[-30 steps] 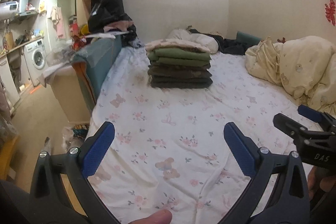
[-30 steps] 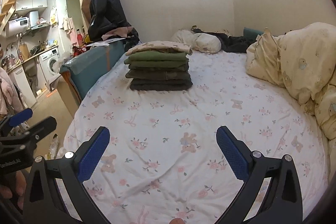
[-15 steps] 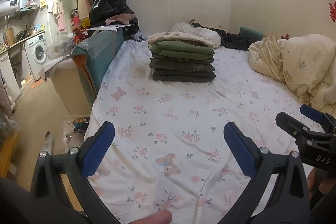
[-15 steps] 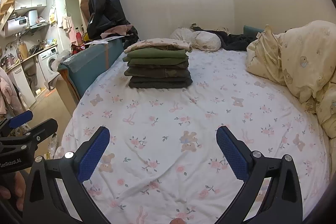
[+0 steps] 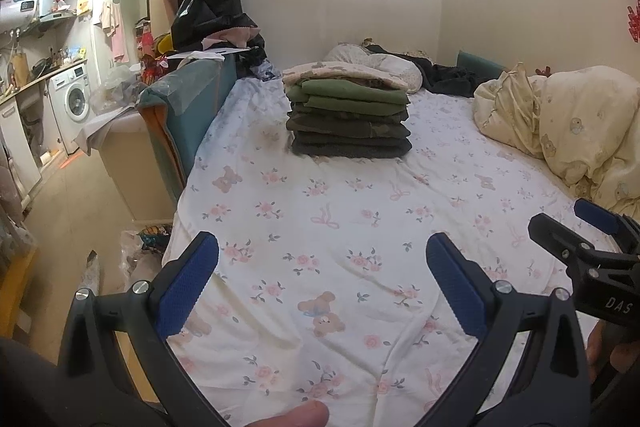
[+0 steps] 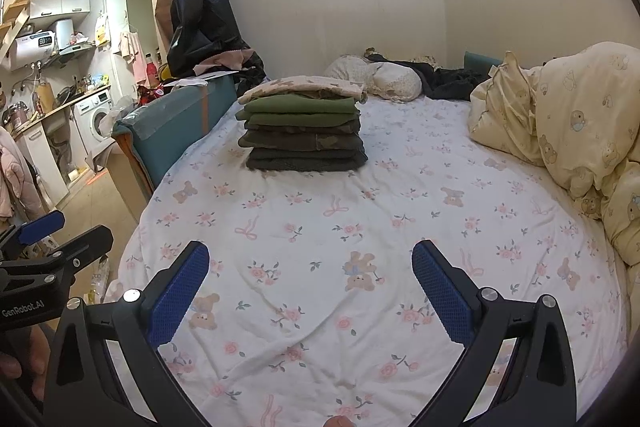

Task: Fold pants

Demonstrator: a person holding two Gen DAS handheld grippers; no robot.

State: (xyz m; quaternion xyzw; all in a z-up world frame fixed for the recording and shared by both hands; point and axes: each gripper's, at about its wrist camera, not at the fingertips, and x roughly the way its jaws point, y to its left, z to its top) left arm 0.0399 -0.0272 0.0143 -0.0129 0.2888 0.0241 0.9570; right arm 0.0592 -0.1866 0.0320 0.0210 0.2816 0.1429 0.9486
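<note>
Floral bed sheet point(image 5: 340, 227) is seen spread over the bed. Folded pants point(image 5: 349, 117) are stacked toward the bed's far left edge, well apart from both tools. Left hand-held gripper point(image 5: 322, 283) and right hand-held gripper point(image 6: 310, 287) are held wide, empty, above the near edge.

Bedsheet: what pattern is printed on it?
White bedsheet with pink flowers, bows and teddy bears; clearest in right wrist view.
</note>
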